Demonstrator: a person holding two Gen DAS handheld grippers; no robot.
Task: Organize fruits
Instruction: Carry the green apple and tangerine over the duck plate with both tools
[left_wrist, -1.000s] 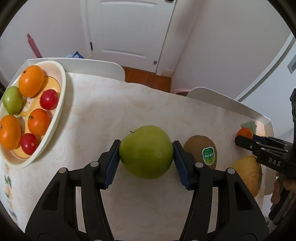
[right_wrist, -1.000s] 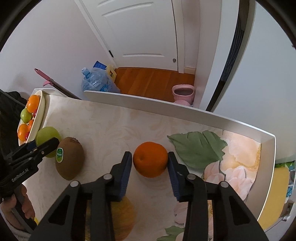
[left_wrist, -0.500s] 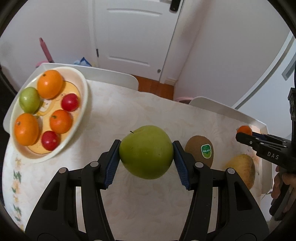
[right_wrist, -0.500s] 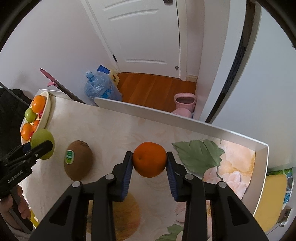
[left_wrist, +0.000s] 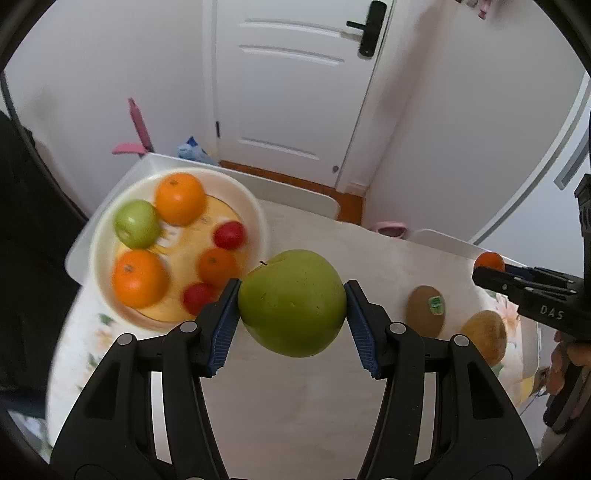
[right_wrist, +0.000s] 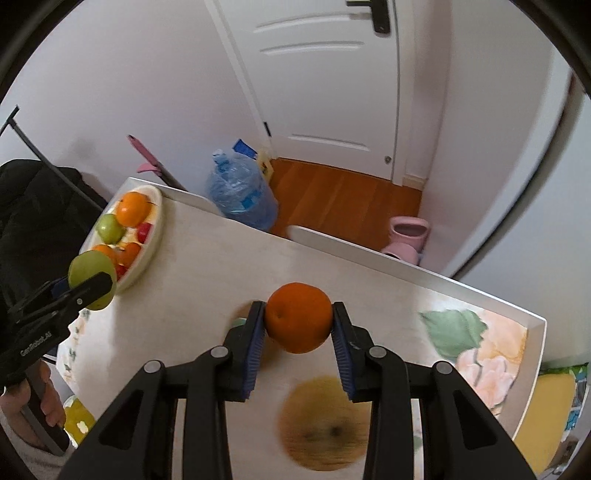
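My left gripper (left_wrist: 291, 308) is shut on a big green apple (left_wrist: 291, 302) and holds it in the air just right of the white fruit bowl (left_wrist: 255, 206). The bowl holds oranges, a small green apple (left_wrist: 136, 223) and small red fruits. My right gripper (right_wrist: 298, 325) is shut on an orange (right_wrist: 298, 322), lifted above the table. A kiwi (left_wrist: 424, 310) with a green sticker and a yellow-brown pear (left_wrist: 484, 336) lie on the table. The pear (right_wrist: 325, 421) shows blurred below the right gripper. The left gripper with the apple (right_wrist: 92, 278) shows at left in the right wrist view.
The table (left_wrist: 295, 398) has a pale cloth with flower prints and white chair backs (right_wrist: 369, 254) behind it. Beyond it are a water bottle (right_wrist: 240, 192) on the floor, a pink bin (right_wrist: 408, 232) and a white door (left_wrist: 295, 92).
Both grippers have risen with their fruit. The left gripper carried the green apple left towards the bowl. The right gripper carried the orange up and left, over the pear.
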